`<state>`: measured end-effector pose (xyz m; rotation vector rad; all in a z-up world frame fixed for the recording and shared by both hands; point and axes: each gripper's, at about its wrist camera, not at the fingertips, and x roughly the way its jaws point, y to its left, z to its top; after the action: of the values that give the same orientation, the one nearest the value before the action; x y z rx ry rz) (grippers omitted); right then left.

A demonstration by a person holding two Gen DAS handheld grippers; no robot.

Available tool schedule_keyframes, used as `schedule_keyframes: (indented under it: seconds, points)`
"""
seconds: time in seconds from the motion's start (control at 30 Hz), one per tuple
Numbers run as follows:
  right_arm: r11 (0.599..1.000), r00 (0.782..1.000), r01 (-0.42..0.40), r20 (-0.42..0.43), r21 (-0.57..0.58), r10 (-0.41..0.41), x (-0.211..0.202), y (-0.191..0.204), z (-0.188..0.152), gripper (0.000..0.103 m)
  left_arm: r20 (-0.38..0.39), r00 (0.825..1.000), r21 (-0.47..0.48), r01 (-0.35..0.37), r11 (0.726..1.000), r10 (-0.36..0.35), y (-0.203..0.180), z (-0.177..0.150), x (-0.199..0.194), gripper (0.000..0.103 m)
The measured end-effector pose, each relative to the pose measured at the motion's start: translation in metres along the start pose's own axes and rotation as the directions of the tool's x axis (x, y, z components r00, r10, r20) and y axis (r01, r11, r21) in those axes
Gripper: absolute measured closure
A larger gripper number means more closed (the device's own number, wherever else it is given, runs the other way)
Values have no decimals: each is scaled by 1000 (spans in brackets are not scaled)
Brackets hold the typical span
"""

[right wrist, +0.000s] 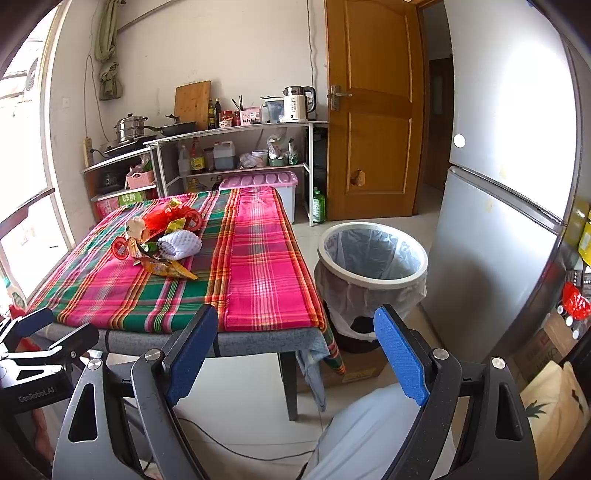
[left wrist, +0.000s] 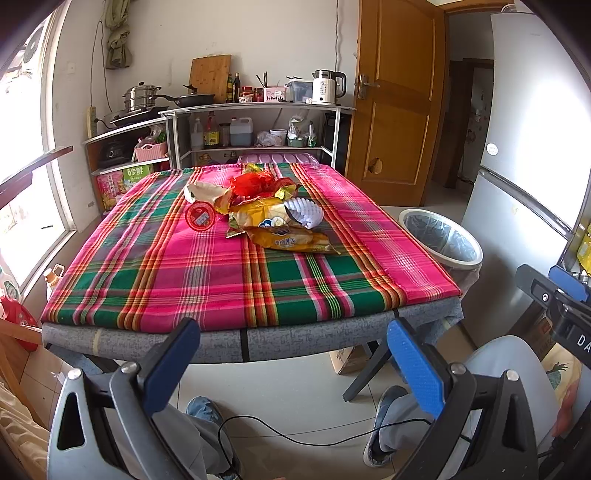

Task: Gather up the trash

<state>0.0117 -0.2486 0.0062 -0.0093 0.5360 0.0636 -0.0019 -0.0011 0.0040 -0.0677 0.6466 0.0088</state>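
- Left gripper point(left wrist: 291, 354): jaws wide apart, empty.
- Right gripper point(right wrist: 297, 350): jaws wide apart, empty.
- Trash bin point(right wrist: 402, 278): bag-lined, nothing visible inside; wrapper pile point(left wrist: 266, 212) lay on table point(left wrist: 221, 341).

You are facing a white plastered wall point(left wrist: 258, 33); a wooden door point(left wrist: 395, 103) is standing ajar to its right. Daylight is streaming through a window point(left wrist: 22, 206) at left. A metal shelving unit point(left wrist: 255, 125) is lining the wall, a silver refrigerator point(right wrist: 506, 184) is standing at right, pale floor tiles point(left wrist: 280, 391) are showing underfoot.
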Motion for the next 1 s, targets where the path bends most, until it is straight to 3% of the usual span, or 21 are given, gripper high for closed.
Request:
schedule_keyframes:
  seconds: [1.0]
  points:
    - [1000,1000,10,-1,3,-10,0,-5,-1,16,10,1000,13,20,1000,-20,-4,-2,-2,0]
